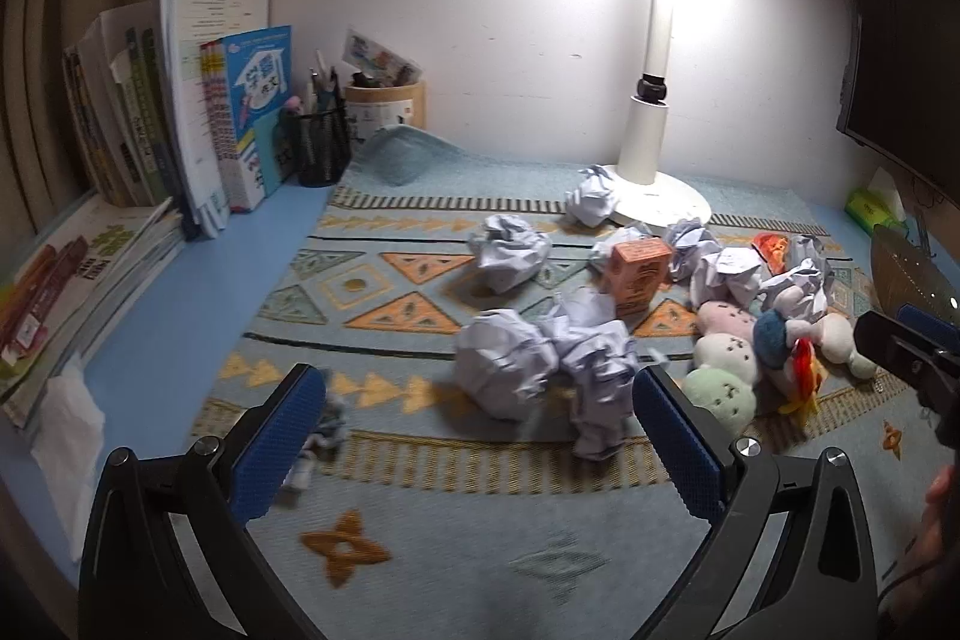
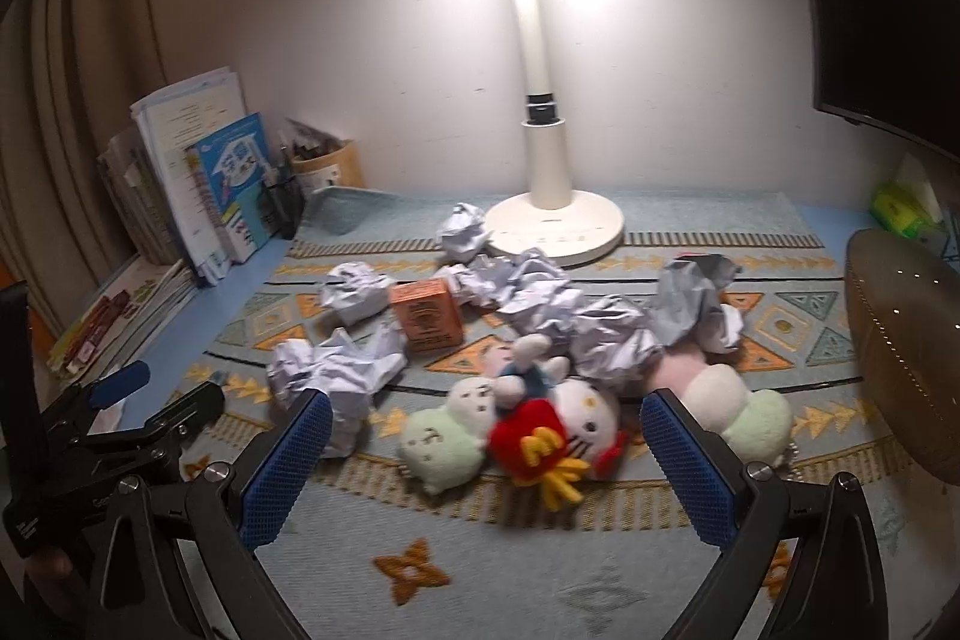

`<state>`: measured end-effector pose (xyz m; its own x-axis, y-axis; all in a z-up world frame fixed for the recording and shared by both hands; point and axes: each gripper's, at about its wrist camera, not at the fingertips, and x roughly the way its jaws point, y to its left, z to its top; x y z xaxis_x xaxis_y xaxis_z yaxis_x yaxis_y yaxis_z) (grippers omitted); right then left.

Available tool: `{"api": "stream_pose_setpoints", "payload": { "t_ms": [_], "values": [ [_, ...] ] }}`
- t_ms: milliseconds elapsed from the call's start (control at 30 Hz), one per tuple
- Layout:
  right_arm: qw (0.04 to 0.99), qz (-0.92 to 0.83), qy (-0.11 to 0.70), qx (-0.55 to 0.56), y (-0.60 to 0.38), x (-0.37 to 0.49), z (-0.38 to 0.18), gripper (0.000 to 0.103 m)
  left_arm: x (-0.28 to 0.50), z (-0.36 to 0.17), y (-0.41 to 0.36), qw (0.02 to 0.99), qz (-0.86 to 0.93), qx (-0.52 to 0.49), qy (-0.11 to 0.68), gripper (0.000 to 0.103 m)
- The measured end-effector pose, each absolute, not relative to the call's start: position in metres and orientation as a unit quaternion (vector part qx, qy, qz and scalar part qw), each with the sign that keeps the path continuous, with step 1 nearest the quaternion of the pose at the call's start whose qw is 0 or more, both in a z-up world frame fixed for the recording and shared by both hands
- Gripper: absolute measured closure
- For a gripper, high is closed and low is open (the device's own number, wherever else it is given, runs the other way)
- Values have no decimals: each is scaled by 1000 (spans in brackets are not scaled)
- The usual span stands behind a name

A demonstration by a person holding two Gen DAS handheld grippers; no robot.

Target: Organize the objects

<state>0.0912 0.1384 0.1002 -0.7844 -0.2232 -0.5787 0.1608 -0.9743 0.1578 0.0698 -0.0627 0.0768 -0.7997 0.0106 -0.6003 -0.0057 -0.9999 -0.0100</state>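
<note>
Several crumpled paper balls [image 1: 543,370] [image 2: 552,304] lie scattered on a patterned mat [image 1: 420,520], around a small orange box [image 1: 637,274] [image 2: 427,315]. A cluster of small plush toys [image 1: 756,352] [image 2: 540,424] sits near the front right, among them a white cat with a red fries pouch [image 2: 534,445]. My left gripper [image 1: 477,412] is open, just short of the nearest paper balls. My right gripper [image 2: 486,436] is open with the plush cluster lying between and just beyond its blue pads [image 2: 285,466]. The left gripper [image 2: 120,400] also shows at the left edge of the right wrist view.
A white desk lamp [image 1: 654,148] [image 2: 546,196] stands at the back. Books [image 1: 198,112] and a black mesh pen cup [image 1: 321,142] line the left wall; a stack of booklets [image 1: 78,274] lies flat. A brown woven basket [image 2: 906,346] sits right, a monitor [image 1: 900,40] above.
</note>
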Motion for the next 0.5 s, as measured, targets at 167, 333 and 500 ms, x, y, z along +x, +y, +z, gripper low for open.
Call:
{"api": "stream_pose_setpoints", "payload": {
  "t_ms": [167, 333, 500],
  "values": [
    [132, -933, -33, 332, 102, 92, 97, 17, 81, 73, -95, 15, 943, -333, -11, 1],
    [193, -901, -85, 380, 92, 72, 82, 32, 63, 68, -95, 37, 937, -347, -7, 1],
    [214, -871, -121, 425, 83, 35, 68, 35, 25, 55, -90, 84, 925, -369, 4, 4]
  ]
}}
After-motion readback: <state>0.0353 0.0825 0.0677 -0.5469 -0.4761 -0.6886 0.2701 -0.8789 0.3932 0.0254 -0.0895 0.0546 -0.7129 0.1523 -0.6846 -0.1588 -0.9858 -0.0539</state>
